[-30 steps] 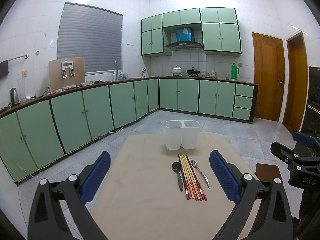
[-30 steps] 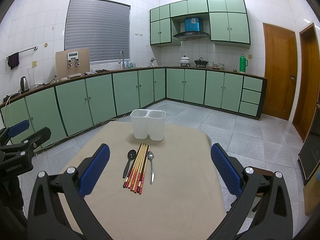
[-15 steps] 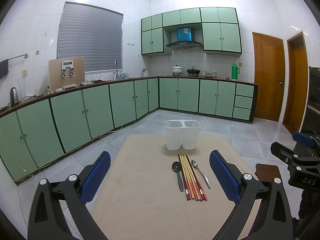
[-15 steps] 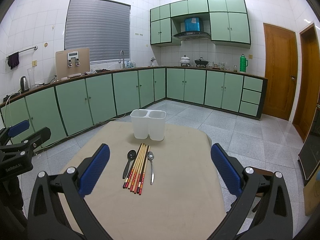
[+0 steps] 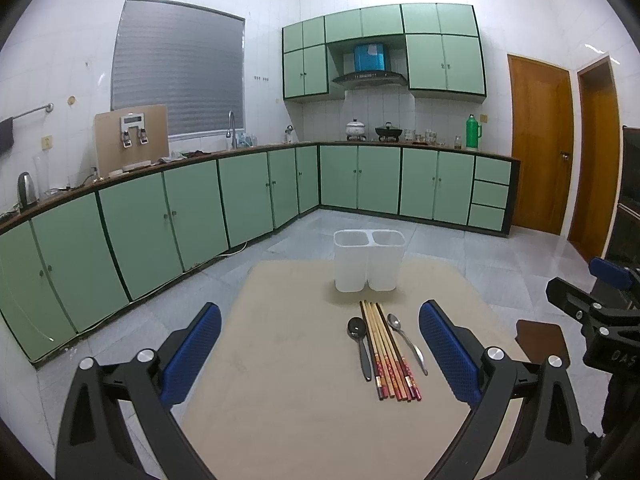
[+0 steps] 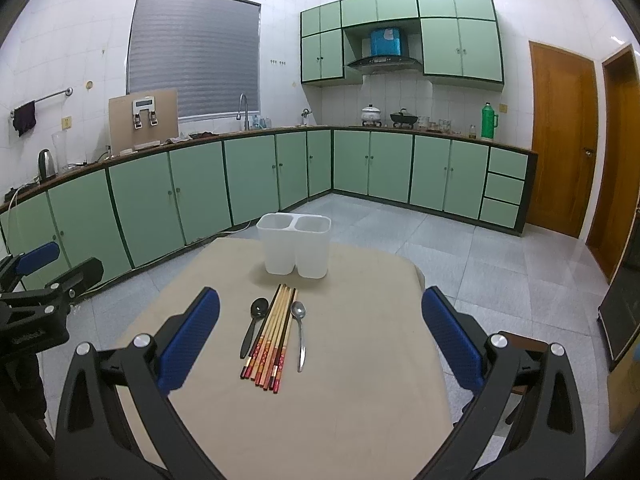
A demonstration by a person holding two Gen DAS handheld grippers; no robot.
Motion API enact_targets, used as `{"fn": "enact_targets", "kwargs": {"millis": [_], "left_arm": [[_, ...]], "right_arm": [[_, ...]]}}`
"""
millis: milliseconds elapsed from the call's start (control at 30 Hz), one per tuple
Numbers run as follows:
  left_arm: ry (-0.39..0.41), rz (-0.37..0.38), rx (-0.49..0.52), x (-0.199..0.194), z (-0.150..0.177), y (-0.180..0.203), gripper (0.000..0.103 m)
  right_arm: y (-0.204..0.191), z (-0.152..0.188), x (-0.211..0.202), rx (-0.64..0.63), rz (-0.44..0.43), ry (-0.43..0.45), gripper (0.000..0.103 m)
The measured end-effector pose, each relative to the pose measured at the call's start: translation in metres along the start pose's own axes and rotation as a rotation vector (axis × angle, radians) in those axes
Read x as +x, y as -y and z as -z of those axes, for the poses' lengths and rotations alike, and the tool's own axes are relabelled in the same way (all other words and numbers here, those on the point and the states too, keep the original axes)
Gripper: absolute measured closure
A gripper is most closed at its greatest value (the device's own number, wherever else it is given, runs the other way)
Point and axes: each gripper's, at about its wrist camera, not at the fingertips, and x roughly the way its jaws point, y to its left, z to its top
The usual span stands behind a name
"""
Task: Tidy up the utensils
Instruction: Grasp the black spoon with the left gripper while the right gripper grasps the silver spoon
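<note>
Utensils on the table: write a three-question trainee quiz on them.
1. True or false: the two-compartment holder already contains the chopsticks.
2. Which spoon lies to the left of the chopsticks in both views: (a) the black spoon, (b) the silver spoon?
3. Fill in: the left gripper and the right gripper are both ____.

Key: 1 false; 2 a; 3 open.

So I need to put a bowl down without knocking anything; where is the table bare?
The near half of the table, below the chopsticks, is bare, as are both side strips beside the black spoon and metal spoon. It is crowded in the middle, from the utensils up to the holder.
</note>
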Motion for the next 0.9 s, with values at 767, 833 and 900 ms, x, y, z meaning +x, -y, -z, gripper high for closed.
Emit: {"fn": "enact_targets", "kwargs": {"millis": [767,833,900], "left_arm": [[-0.338,0.001,0.02,0.207,0.029,0.0,0.006],[-0.373,0.013,0.01,0.224,0.034,0.0,0.006],[-0.407,0.02,0.002,0.241,0.04,-0.001,0.007]], "right_arm": [[0.008,0.022,0.208,0.006,-0.084,-0.36,0.006],[0.006,0.028,0.229,-0.004,-0.091,-0.391,0.009],[0.005,0.033,0.249,-0.003,-0.104,-0.427,0.014]]}}
